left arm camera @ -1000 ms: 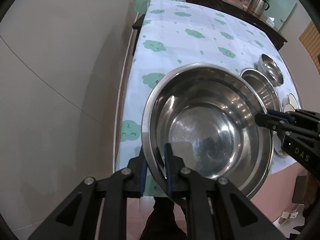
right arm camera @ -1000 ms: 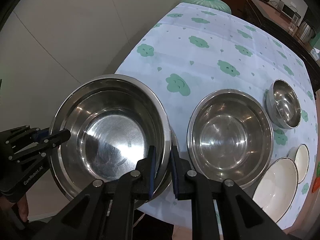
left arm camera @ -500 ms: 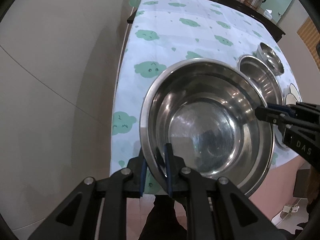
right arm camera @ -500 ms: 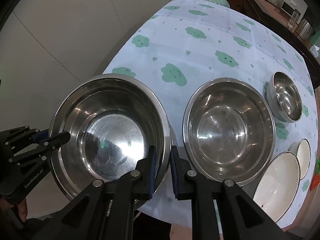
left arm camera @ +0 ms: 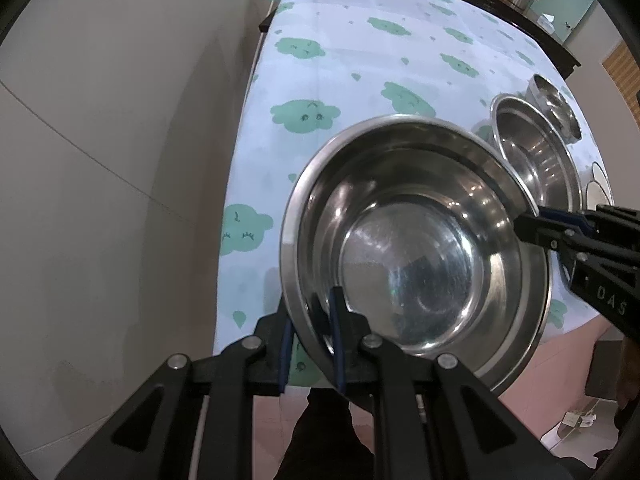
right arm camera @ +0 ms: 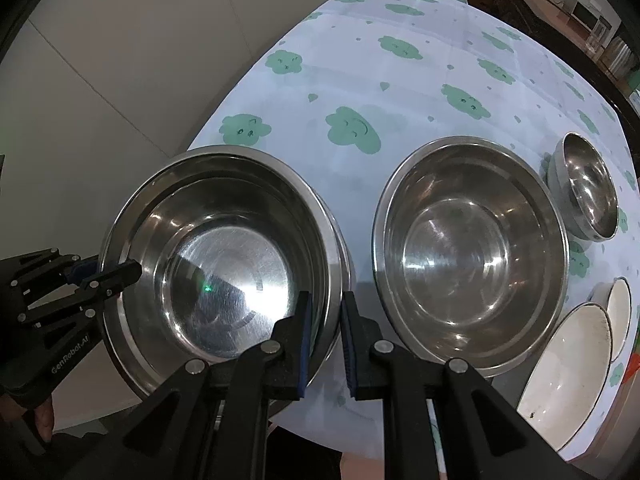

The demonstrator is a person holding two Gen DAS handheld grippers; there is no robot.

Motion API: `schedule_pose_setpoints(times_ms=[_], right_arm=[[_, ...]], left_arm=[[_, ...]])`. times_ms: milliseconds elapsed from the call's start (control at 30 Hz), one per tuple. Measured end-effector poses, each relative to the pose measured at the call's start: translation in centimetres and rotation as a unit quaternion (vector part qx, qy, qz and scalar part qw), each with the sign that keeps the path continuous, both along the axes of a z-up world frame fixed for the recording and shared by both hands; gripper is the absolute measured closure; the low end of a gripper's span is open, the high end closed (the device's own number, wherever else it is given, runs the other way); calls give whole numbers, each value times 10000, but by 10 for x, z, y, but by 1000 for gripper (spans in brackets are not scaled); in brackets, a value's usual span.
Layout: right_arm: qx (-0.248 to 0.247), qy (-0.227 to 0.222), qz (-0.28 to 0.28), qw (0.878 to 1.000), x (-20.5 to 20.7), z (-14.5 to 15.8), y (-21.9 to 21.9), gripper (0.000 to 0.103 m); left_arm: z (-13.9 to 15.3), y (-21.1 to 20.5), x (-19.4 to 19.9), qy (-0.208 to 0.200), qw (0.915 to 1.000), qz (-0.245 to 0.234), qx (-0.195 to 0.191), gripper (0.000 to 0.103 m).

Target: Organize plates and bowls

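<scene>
Keep both jaws, left gripper (left arm camera: 311, 334) and right gripper (right arm camera: 325, 334), clamped narrow on opposite rims of the large round stainless-steel bowl (right arm camera: 224, 256), level, lowering gently onto the cloud-patterned desk (right arm camera: 420, 80) beside the second large steel bowl (right arm camera: 470, 256).

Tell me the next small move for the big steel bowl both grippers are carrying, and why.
Probably lower it straight down onto the bare tablecloth. The left gripper and right gripper pinch opposite rims of the large steel bowl, which overhangs the table's near corner, beside the second steel bowl.
</scene>
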State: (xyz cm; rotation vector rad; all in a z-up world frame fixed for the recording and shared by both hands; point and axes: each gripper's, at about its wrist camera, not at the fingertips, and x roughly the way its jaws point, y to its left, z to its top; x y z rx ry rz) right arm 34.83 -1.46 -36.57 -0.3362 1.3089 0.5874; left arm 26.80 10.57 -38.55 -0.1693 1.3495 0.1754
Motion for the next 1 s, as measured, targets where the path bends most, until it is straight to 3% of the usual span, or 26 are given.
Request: schedule_pose_setpoints(times_ms=[733, 833, 933, 1000], right_arm=[[80, 120, 118, 9998, 2, -9, 0, 85], [140, 154, 83, 9997, 3, -9, 0, 84], [137, 147, 91, 9998, 3, -9, -1, 76], [228, 115, 49, 9997, 3, -8, -1, 75]], left_arm=[[-4, 0, 2, 135, 9999, 98, 11, 88], [-1, 0, 1, 71, 9999, 129, 73, 83], [3, -2, 1, -38, 9999, 81, 66, 81], [3, -2, 2, -25, 9999, 77, 62, 81]])
